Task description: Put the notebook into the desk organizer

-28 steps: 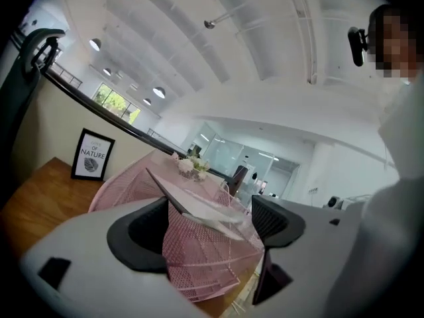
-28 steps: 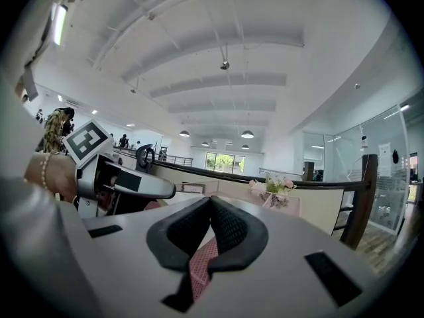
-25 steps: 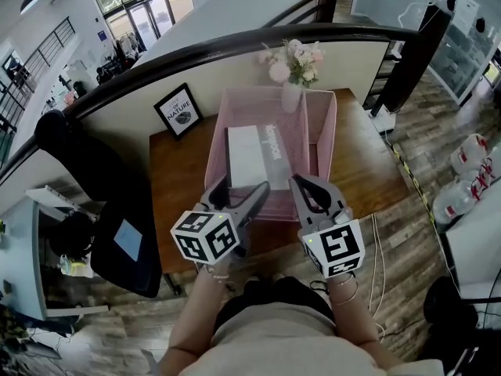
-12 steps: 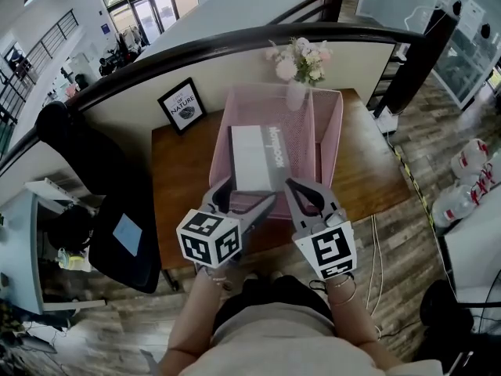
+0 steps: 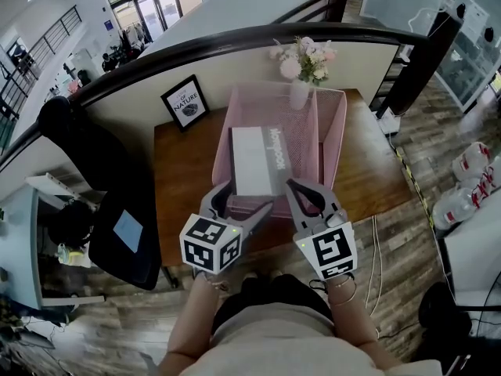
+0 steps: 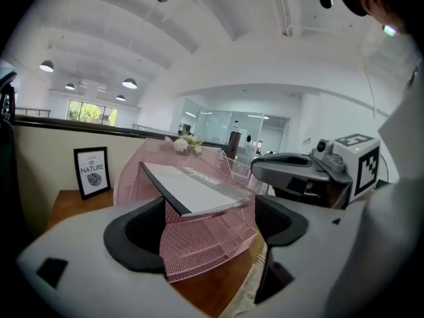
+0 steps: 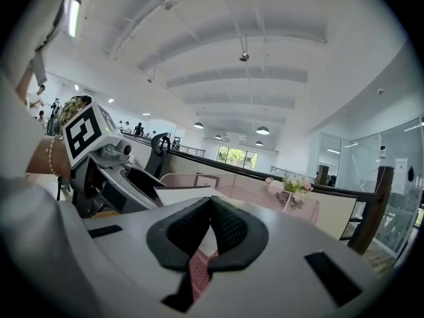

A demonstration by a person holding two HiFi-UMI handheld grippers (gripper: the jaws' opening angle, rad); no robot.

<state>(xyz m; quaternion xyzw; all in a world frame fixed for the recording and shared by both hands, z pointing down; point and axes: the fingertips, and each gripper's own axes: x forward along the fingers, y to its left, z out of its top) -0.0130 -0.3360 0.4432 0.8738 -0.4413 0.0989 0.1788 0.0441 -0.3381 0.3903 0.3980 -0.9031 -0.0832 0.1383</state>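
Where the head view begins at the left, a black chair [image 5: 117, 210] stands on the wooden floor beside the brown tabletop [image 5: 182, 175]. Item: framed print [image 5: 185, 102], upright at the tabletop's back left corner against the low wall, lettered "NATURE". Item: left claw [image 5: 241, 202], held over the tabletop's near edge, its two dark pads spread wide with nothing clamped; the left gripper view [image 6: 207, 227] shows the organizer and notebook beyond the gap, apart from the pads. Item: notebook [image 5: 252, 160], white cover with a grey strip along its right side, lying inside the pink mesh desk organizer [image 5: 333, 135], in its left half; the left gripper view shows the notebook [image 6: 189, 189] resting tilted on the mesh tiers, near end towards the claws. Item: vase of pale pink flowers [image 5: 301, 63], at the tabletop's back edge just behind the organizer. Item: right claw [image 5: 291, 185], at the organizer's near rim, to the right of the notebook's near corner; the right gripper view [image 7: 211, 204] shows its pads pressed together at the tips, with pink mesh visible through the slit below them. Item: white jugs [image 5: 468, 180], on the floor at far right, well apart from the tabletop.
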